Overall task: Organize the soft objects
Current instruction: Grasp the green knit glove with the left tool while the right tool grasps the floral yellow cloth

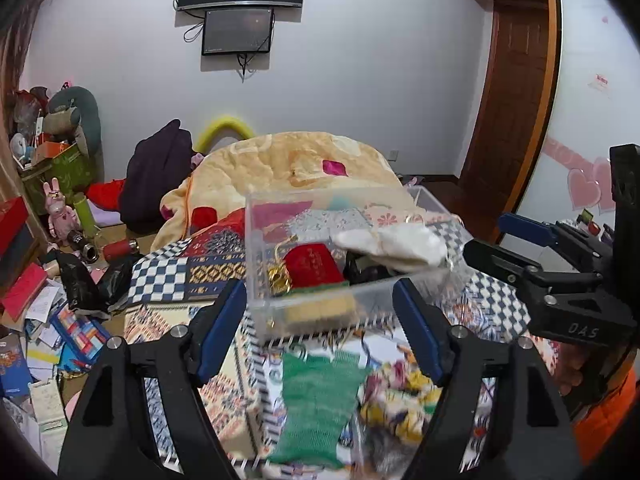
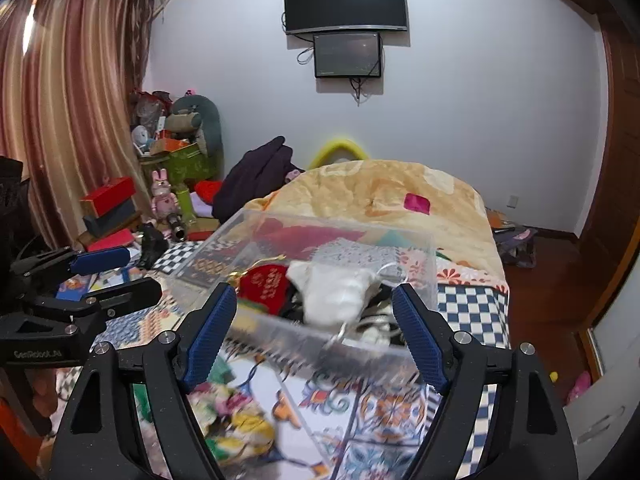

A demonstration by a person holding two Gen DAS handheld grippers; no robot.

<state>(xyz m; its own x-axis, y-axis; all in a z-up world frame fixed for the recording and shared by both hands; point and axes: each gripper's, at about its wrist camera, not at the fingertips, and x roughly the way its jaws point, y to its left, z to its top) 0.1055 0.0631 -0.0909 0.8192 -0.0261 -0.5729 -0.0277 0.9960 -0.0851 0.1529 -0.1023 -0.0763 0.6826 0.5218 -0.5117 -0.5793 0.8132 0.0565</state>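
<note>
Right under your left gripper point(image 1: 320, 332), between its two wide-apart fingers, lies the green knit cloth point(image 1: 320, 396). It is the closest thing to you. It sits flat on the patchwork bed cover point(image 1: 168, 276), and its long side runs straight away from you, toward the box. Both of your grippers are spread wide and hold nothing.

Just past your left fingertips stands the clear plastic box point(image 1: 340, 268). Soft things are already in it. The white fluffy piece point(image 1: 396, 246) rests on top, on the right side. The small red pouch point(image 1: 314, 266) sits to its left.

Beside the green cloth, under your left gripper's right finger, is the flowery yellow cloth point(image 1: 404, 400). From your right gripper point(image 2: 314, 336) that same cloth point(image 2: 236, 420) lies low, under its left finger.

Your left gripper looks nearer to the green cloth than your right one. I think you should drop straight down and pinch across its narrow side, then lift it forward into the box.
</note>
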